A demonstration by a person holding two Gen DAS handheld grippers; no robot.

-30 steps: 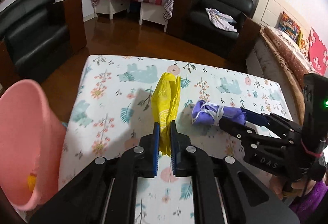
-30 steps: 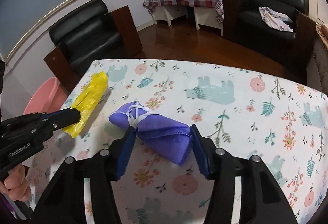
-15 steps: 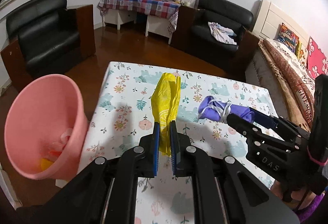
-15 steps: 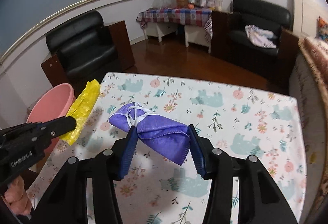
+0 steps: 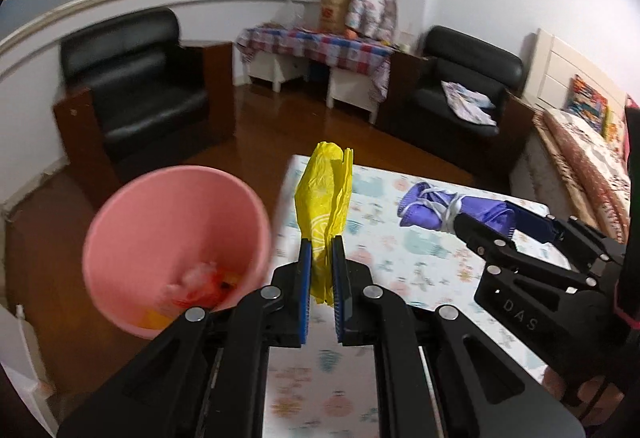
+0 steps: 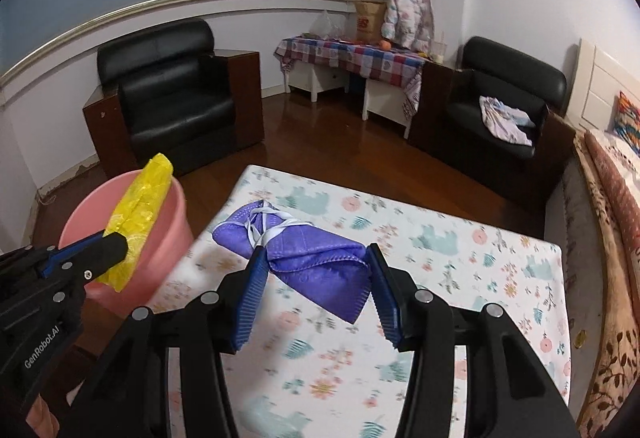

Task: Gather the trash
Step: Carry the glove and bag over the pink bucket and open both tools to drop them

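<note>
My left gripper [image 5: 320, 258] is shut on a crumpled yellow plastic bag [image 5: 326, 197] and holds it in the air near the table's left edge, just right of the pink bin [image 5: 176, 234]. The bag also shows in the right wrist view [image 6: 138, 213], in front of the bin [image 6: 164, 238]. My right gripper [image 6: 316, 270] is shut on a folded purple face mask [image 6: 312, 258] with white ear loops, lifted above the table. The mask also shows in the left wrist view [image 5: 448, 209].
The table [image 6: 460, 262] has a floral and elephant-print cloth. The pink bin stands on the wooden floor at the table's left and holds some trash. Two black armchairs [image 6: 176, 97] and a small checkered table [image 6: 352, 53] stand behind. A patterned sofa [image 6: 612, 197] runs along the right.
Both grippers have lifted their items off the table and moved up and left toward the pink bin. The bin's opening is now in fuller view.
</note>
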